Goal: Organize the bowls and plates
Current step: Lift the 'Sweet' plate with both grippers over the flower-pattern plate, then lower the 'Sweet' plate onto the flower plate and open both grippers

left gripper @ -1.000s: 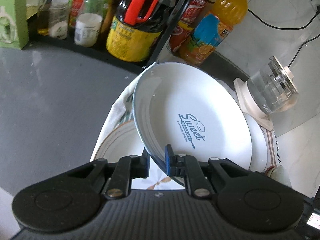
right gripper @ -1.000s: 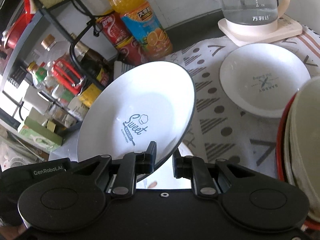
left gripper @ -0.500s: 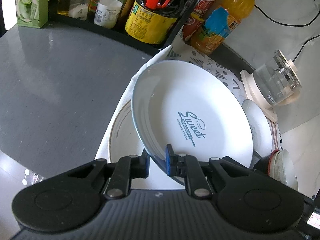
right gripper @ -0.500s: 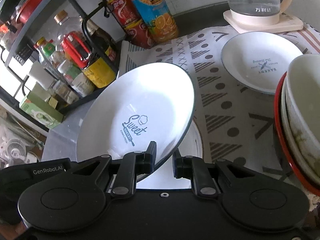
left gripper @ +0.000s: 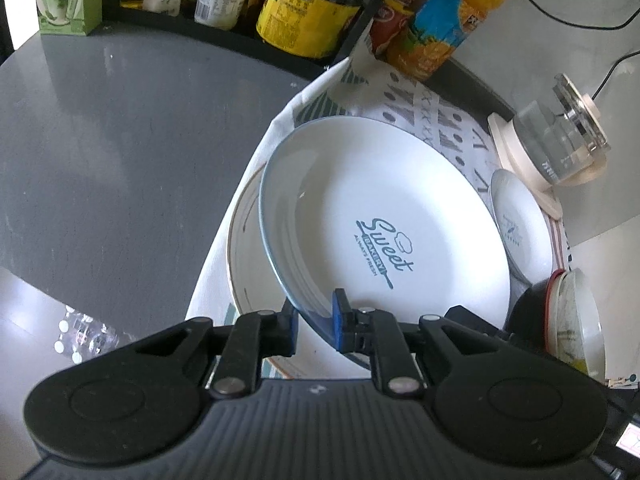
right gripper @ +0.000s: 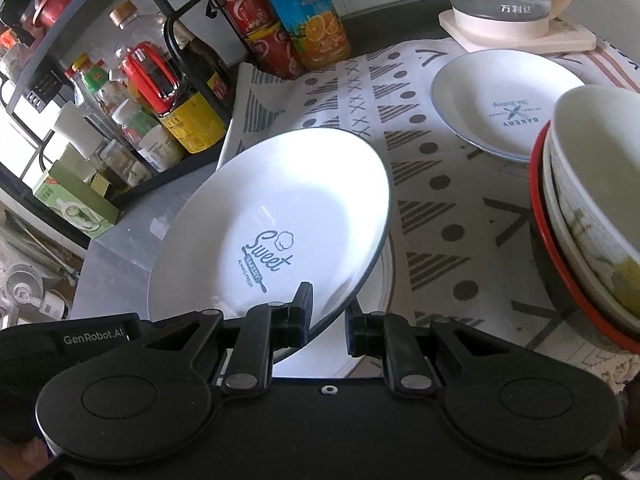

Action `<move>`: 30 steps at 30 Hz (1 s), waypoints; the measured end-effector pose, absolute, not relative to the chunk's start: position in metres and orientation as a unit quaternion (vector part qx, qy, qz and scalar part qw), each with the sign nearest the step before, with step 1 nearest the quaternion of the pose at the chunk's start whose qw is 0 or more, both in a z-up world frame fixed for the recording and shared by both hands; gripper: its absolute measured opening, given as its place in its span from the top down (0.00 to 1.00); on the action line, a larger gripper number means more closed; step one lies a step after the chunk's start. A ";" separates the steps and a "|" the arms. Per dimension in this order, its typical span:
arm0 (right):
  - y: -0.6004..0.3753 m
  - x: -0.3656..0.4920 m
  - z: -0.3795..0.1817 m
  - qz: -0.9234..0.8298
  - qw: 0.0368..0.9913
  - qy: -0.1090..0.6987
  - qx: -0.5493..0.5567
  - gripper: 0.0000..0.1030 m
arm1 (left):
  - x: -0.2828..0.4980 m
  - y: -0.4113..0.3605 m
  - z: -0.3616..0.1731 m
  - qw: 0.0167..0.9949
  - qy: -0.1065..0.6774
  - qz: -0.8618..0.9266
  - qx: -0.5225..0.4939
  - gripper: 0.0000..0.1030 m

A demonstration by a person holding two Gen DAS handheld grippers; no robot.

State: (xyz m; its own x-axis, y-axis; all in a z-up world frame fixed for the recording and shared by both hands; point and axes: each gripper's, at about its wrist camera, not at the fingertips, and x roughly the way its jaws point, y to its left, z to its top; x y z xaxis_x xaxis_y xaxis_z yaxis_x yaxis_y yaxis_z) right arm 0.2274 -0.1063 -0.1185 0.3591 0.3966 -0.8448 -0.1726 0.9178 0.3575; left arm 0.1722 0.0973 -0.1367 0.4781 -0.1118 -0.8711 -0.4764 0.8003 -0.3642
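both grippers, left gripper (left gripper: 314, 322) and right gripper (right gripper: 327, 314), angle steeply downward, jaws nearly closed, each pinching something.

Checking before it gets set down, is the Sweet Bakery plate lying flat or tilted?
Tilted. The Sweet Bakery plate hangs slanted above a gold-rimmed plate, rim pinched by both hand-held grippers.

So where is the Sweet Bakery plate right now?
The Sweet Bakery plate is tilted, its near rim clamped by both the left gripper and the right gripper, just above a gold-rimmed plate on the patterned cloth.
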 end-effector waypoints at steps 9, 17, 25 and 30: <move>-0.104 0.224 -0.118 0.161 0.819 0.544 0.087 0.85 | 0.174 0.097 -0.143 0.797 0.513 0.108 -0.301 0.82; -0.108 0.222 -0.111 0.151 0.821 0.546 0.077 0.85 | 0.172 0.091 -0.145 0.787 0.526 0.093 -0.308 0.80; -0.115 0.216 -0.111 0.130 0.823 0.547 0.081 0.85 | 0.176 0.087 -0.149 0.781 0.540 0.081 -0.303 0.77; -0.116 0.217 -0.113 0.118 0.822 0.548 0.096 0.86 | 0.180 0.087 -0.149 0.777 0.551 0.072 -0.296 0.74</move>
State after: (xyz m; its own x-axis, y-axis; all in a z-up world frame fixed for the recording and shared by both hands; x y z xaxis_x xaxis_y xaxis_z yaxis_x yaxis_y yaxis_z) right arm 0.2168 -0.1162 -0.1130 0.3708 0.3001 -0.8789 -0.0893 0.9535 0.2879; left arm 0.1805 0.0875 -0.1489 0.3817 -0.2152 -0.8989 -0.4383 0.8141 -0.3810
